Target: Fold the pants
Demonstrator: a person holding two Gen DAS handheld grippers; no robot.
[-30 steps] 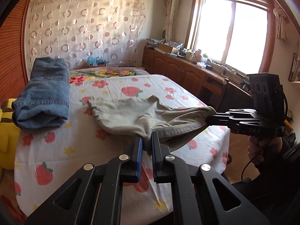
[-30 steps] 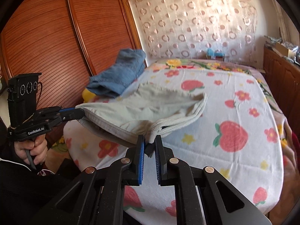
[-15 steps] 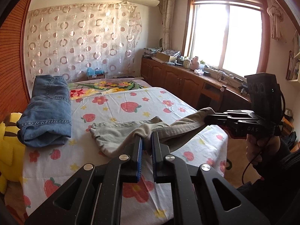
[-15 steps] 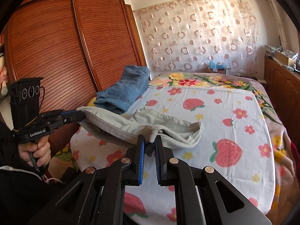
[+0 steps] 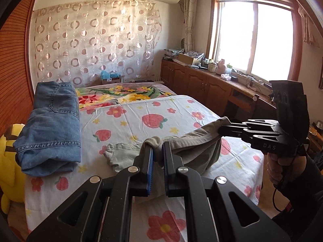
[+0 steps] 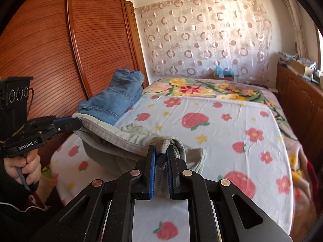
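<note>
bed (image 5: 125, 125) — grey pants (image 5: 193, 147) bunched, edge pinched taut | part draped

Bright daylight floods through the blown-out window (image 5: 254, 40); both views are sharp, with fisheye-bent, dark corners.

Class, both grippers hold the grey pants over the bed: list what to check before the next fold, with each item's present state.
1. Left gripper clamped on grey pants: ok.
2. Right gripper clamped on the waistband: ok.
3. Waistband stretched evenly between grippers: not ok, it sags.
4. Legs lying flat on the bed sheet: not ok, bunched.
5. Folded jeans apart from the pants: ok.
6. Fabric hanging off the bed's near edge: cannot tell.
</note>
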